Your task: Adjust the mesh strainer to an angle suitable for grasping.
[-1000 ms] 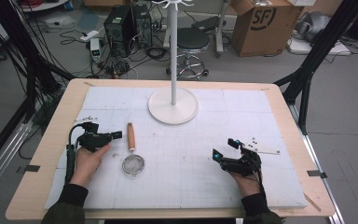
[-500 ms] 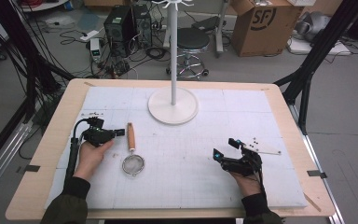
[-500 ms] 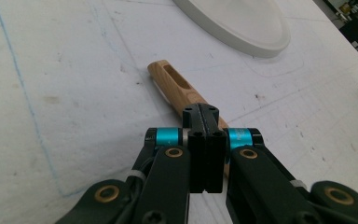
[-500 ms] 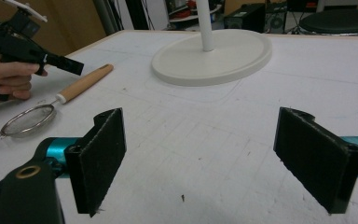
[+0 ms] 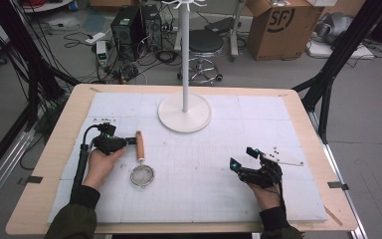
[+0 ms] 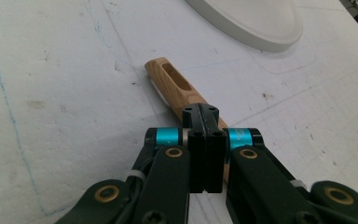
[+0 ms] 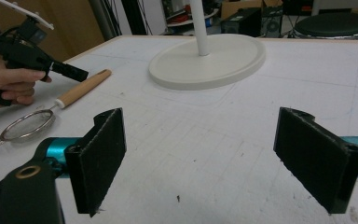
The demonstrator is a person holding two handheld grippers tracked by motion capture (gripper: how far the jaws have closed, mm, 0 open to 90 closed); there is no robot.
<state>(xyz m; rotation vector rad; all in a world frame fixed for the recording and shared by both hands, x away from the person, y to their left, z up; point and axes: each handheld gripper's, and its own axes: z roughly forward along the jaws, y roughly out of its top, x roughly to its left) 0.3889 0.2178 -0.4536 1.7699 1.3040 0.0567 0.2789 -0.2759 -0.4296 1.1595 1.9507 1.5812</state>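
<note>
Item: small strainer (image 5: 140,164), wooden handle (image 5: 140,145) with wire-mesh bowl (image 5: 142,176); lies flat on the white mat (image 5: 229,199), left of centre, near the round base of the white stand (image 5: 184,112) but apart from it.

Orientation: long axis runs near enough straight away from the person's edge of the table; handle end points toward the far side and the stand, mesh bowl toward the person; in the left gripper view the handle (image 6: 177,86) shows a slotted hanging hole at its far tip.

Left gripper (image 5: 129,141): jaws clenched tight together with nothing between them; tips at the side of the handle, seemingly touching or just beside it; whether they rest on the wood cannot be told for certain.

Right gripper (image 5: 242,158): jaws released, standing wide; held low over the mat at the right side, well apart from the strainer, which shows far off in its own view (image 7: 51,114).

Progress, as judged: early stage; strainer not gripped and not lifted, flat on the mat; stand carries hooks at its top, which suggests hanging as the likely aim; the grasp, the lift and the placing all remain to be done.
</note>
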